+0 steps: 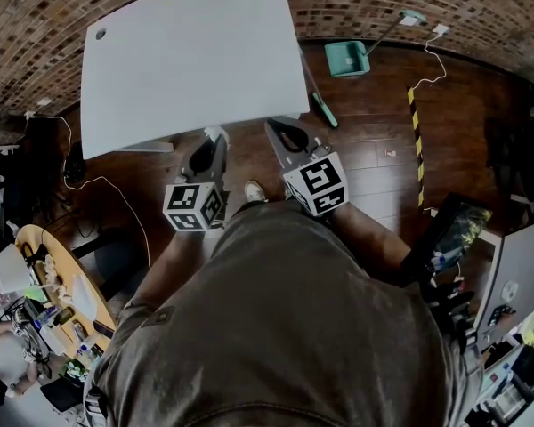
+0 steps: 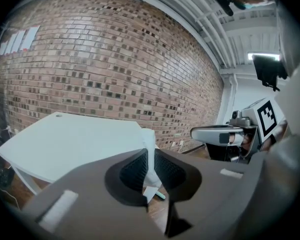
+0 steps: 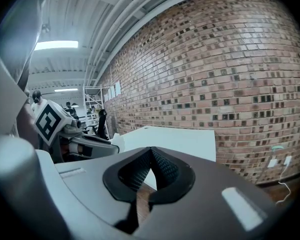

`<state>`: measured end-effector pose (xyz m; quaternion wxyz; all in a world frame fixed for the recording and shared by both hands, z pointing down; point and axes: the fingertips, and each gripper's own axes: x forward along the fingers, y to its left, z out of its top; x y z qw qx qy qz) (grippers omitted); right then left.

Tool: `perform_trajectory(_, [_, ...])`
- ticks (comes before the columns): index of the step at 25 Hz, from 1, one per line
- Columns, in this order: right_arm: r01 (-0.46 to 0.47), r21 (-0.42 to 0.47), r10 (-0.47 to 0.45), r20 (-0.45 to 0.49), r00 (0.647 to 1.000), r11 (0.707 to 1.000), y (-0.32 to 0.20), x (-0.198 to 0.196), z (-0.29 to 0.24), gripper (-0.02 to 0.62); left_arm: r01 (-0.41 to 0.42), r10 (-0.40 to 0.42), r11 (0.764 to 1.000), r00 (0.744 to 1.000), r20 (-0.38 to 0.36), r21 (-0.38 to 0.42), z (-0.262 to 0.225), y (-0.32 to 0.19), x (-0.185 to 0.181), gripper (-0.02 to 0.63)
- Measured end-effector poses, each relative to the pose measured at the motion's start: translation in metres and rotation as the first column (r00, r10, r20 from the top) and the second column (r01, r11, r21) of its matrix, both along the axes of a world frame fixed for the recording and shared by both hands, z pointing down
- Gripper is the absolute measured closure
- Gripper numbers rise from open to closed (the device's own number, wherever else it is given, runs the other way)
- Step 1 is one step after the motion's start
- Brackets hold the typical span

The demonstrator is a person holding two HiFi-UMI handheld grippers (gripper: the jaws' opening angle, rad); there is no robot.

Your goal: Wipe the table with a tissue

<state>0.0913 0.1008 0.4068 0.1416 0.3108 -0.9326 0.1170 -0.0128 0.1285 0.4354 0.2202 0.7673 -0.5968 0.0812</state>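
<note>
A white tissue (image 2: 149,160) stands up between the pads of my left gripper (image 2: 149,170), which is shut on it. In the head view the left gripper (image 1: 212,142) hangs just short of the near edge of the white table (image 1: 191,56), with the tissue (image 1: 215,133) at its tip. My right gripper (image 1: 283,135) is beside it to the right, also short of the table edge. In the right gripper view its jaws (image 3: 151,170) are shut with nothing between them. The table (image 2: 70,144) top is bare.
A teal dustpan (image 1: 348,59) and a broom handle (image 1: 324,107) lie on the wooden floor beyond the table's right corner. A white cable (image 1: 432,59) and a black-yellow striped strip (image 1: 416,140) run on the floor at right. A cluttered round table (image 1: 58,292) is at lower left.
</note>
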Motion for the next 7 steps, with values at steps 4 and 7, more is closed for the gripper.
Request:
perform_trajectory(4, [0.002, -0.006, -0.002, 0.011, 1.000, 1.000, -0.0004, -0.0012, -0.0013, 0.581, -0.003, 0.003, 1.000, 1.000, 0.004, -0.003, -0.0014, -0.0015, 0.0012, 0.566])
perform_trajectory(7, [0.007, -0.010, -0.007, 0.010, 1.000, 1.000, -0.0009, -0.0004, 0.0016, 0.581, -0.001, 0.001, 1.000, 1.000, 0.003, -0.005, -0.0007, -0.0033, 0.0028, 0.566])
